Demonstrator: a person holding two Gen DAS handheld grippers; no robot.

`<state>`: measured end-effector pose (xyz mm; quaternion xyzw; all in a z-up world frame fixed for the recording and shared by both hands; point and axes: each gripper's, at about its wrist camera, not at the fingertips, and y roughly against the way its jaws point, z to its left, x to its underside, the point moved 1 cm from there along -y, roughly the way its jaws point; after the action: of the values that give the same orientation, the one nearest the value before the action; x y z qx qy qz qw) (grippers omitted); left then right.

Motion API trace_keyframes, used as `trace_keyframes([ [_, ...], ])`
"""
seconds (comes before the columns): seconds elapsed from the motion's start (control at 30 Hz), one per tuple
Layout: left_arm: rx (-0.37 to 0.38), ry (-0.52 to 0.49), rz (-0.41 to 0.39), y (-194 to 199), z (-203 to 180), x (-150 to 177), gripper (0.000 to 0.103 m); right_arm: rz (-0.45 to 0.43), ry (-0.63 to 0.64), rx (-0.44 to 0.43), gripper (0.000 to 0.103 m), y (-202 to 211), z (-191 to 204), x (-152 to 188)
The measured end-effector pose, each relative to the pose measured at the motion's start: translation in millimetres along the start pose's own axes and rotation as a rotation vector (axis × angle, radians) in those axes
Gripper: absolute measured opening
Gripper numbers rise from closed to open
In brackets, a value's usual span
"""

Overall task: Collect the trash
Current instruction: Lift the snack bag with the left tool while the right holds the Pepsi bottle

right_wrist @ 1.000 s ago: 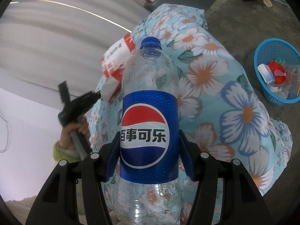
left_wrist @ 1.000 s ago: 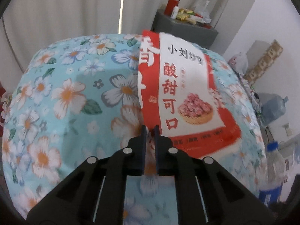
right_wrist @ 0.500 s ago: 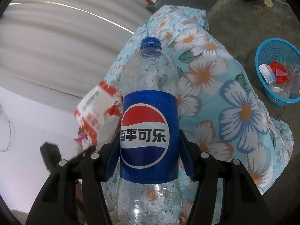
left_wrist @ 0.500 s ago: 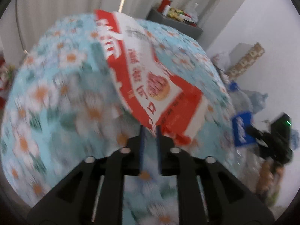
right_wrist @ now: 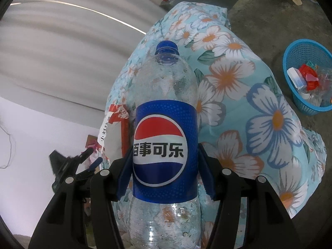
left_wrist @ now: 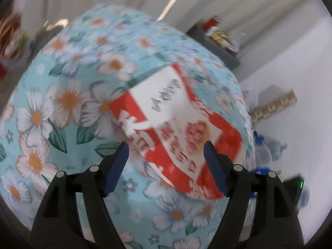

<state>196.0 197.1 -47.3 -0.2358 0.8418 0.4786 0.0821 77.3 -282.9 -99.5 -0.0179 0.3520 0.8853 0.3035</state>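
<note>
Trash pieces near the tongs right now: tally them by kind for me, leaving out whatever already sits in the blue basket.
Plastic cola bottle, clamped in the right tongs: 1
Red and white snack bag, loose in front of the left tongs, whose jaws have just been opening: 1
Total: 2

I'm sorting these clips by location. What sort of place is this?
Probably a lived-in room in a home: a flowered cloth draped over furniture, a bare concrete floor, and a blue basket holding trash.
</note>
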Motion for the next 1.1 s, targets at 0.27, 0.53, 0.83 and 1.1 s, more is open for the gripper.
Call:
trace_keyframes([
  [0.27, 0.006, 0.078, -0.034, -20, 19, -19, 0.038, 0.01, -0.012, 0.009, 0.057, -2, -5, -5],
  [0.53, -0.259, -0.584, -0.277, -1, -67, 11, 0.009, 0.013, -0.022, 0.011, 0.057, -1, -10, -7],
  [0.83, -0.219, -1.013, -0.208, -7, -122, 74, 0.004, 0.014, -0.019, 0.015, 0.057, -1, -10, -8],
  [1.1, 0.026, -0.946, -0.01, -26, -119, 84, 0.031, 0.009, -0.018, 0.014, 0.057, 1, -10, -7],
])
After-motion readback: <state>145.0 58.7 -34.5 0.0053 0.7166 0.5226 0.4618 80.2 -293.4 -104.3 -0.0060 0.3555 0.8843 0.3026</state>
